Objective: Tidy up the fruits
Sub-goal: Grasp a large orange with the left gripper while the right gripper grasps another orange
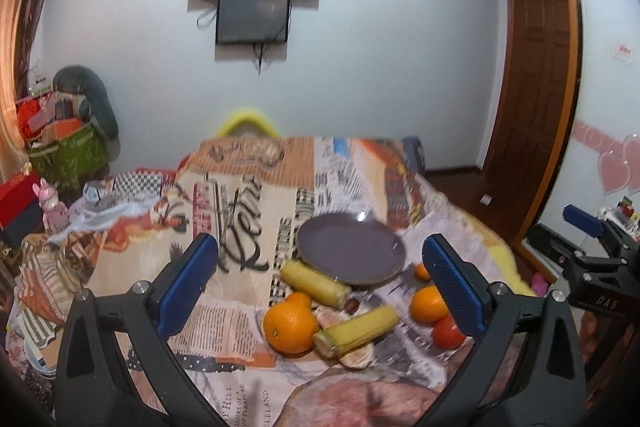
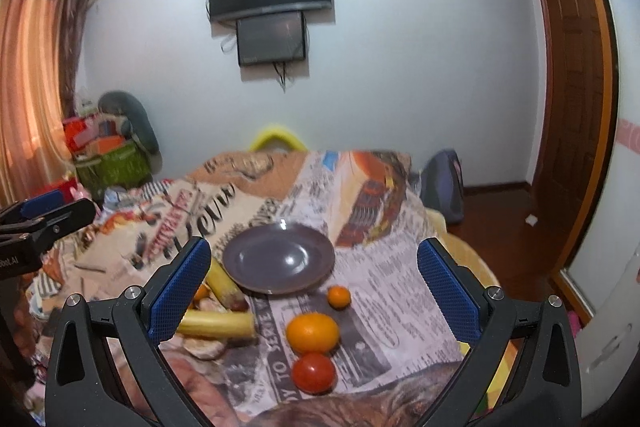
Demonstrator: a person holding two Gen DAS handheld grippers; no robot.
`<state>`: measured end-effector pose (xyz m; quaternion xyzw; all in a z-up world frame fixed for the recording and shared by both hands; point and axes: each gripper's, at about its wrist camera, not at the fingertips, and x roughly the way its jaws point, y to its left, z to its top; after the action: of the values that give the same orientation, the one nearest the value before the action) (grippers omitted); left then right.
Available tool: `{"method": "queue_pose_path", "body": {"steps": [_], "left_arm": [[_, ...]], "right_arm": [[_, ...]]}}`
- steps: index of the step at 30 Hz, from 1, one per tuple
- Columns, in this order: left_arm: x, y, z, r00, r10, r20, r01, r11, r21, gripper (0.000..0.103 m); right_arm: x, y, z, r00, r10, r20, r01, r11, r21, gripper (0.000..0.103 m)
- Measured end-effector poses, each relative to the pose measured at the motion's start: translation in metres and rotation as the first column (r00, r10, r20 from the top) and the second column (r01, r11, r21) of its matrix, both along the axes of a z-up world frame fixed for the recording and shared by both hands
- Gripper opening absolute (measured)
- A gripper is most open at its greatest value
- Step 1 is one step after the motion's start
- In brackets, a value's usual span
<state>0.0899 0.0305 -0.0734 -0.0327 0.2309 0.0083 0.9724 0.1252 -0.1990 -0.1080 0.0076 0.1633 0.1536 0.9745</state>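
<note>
Basically both grippers, left gripper [image 1: 320,287] and right gripper [image 2: 314,287], gape wide, empty; straddle round red tomato [image 2: 313,373] squarely, then round grey ceramic plate [image 2: 279,259].

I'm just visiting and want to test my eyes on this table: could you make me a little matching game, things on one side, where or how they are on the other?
Things:
1. plate
2. tomato
3. small orange
4. right tongs

Descriptions:
a. red, nearest the camera in the right view
b. open, holding nothing
c. grey, nothing on it
d. just beside the plate's near rim

Pairs: 1-c, 2-a, 3-d, 4-b
</note>
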Motion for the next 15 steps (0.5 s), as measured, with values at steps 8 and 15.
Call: {"method": "queue_pose_path", "body": {"steps": [8, 15], "left_arm": [[0.039, 0.018, -0.054, 0.988, 0.033, -0.148, -0.034, 0.999, -0.007, 0.103], [0.065, 0.039, -0.092, 0.963, 0.041, -0.265, -0.059, 0.996, -0.06, 0.103]], "right_arm": [[0.034, 0.001, -0.036, 0.987, 0.012, -0.161, -0.018, 0.999, -0.037, 0.103], [0.056, 0.003, -0.067, 0.962, 0.026, -0.272, -0.045, 0.997, -0.064, 0.103]]}}
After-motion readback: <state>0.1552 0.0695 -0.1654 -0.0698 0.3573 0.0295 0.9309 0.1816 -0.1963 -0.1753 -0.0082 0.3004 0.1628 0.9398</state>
